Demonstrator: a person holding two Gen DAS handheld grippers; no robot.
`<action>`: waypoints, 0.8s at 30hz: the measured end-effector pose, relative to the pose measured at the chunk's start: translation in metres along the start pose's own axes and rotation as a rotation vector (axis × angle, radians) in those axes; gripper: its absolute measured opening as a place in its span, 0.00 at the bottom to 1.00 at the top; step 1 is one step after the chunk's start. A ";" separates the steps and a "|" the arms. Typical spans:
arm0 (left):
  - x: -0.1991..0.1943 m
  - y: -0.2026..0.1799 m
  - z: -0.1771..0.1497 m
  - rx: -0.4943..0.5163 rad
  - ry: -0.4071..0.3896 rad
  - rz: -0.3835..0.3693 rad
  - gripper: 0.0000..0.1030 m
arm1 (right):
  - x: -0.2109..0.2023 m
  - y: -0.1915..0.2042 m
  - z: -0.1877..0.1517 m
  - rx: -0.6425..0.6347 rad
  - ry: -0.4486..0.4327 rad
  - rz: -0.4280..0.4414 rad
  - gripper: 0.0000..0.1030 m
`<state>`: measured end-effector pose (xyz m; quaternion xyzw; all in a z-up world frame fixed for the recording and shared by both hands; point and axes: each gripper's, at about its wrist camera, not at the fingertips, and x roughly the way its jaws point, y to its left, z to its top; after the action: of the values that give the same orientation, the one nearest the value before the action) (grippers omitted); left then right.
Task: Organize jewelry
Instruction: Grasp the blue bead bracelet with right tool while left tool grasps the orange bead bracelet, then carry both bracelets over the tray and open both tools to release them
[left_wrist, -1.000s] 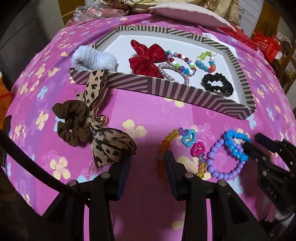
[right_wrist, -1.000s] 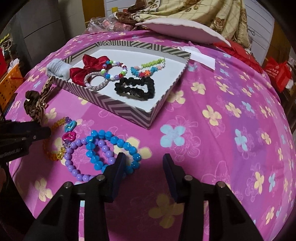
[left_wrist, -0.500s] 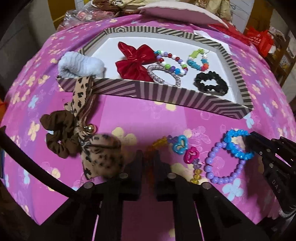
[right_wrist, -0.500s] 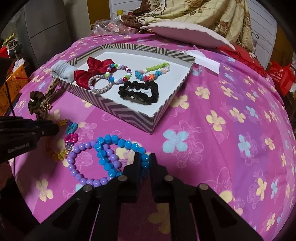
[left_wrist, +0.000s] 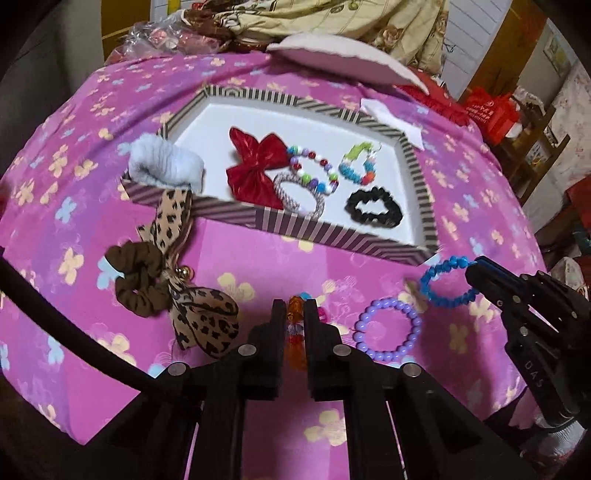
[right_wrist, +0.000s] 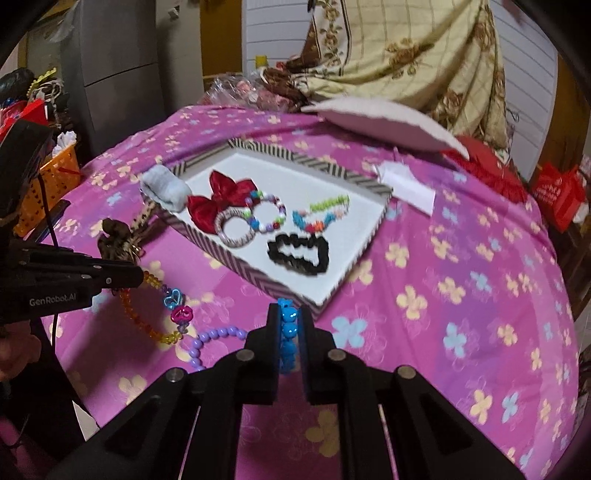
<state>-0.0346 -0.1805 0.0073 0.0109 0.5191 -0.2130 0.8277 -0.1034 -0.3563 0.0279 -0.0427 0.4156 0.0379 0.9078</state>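
Observation:
My left gripper (left_wrist: 294, 317) is shut on the orange beaded bracelet (left_wrist: 294, 334) with heart charms; it hangs from that gripper in the right wrist view (right_wrist: 147, 317). My right gripper (right_wrist: 288, 325) is shut on the blue beaded bracelet (right_wrist: 286, 332), lifted off the cloth; it shows in the left wrist view (left_wrist: 443, 284). The purple beaded bracelet (left_wrist: 388, 330) lies on the cloth. The striped box (left_wrist: 332, 232) holds a red bow (left_wrist: 255, 166), several bracelets and a black scrunchie (left_wrist: 373, 210).
A leopard-print bow (left_wrist: 199, 317) and brown scrunchie (left_wrist: 140, 280) lie left of my left gripper. A light-blue scrunchie (left_wrist: 166, 166) sits on the box's left corner. A white pad (right_wrist: 384, 122), white paper (right_wrist: 406, 184) and orange basket (right_wrist: 48, 184) lie around.
Both grippers closed on their bracelets and lifted them. The blue bracelet came away from the purple one, which stays on the cloth.

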 end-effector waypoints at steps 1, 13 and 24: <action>-0.003 0.000 0.001 -0.001 -0.003 -0.003 0.14 | -0.002 0.000 0.002 -0.004 -0.004 -0.002 0.08; -0.028 -0.004 0.014 0.010 -0.059 0.015 0.14 | -0.019 0.003 0.024 -0.036 -0.042 -0.025 0.08; -0.035 -0.009 0.025 0.030 -0.088 0.045 0.14 | -0.018 0.006 0.036 -0.047 -0.047 -0.020 0.08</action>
<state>-0.0294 -0.1830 0.0508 0.0257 0.4783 -0.2025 0.8541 -0.0882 -0.3471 0.0645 -0.0671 0.3926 0.0397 0.9164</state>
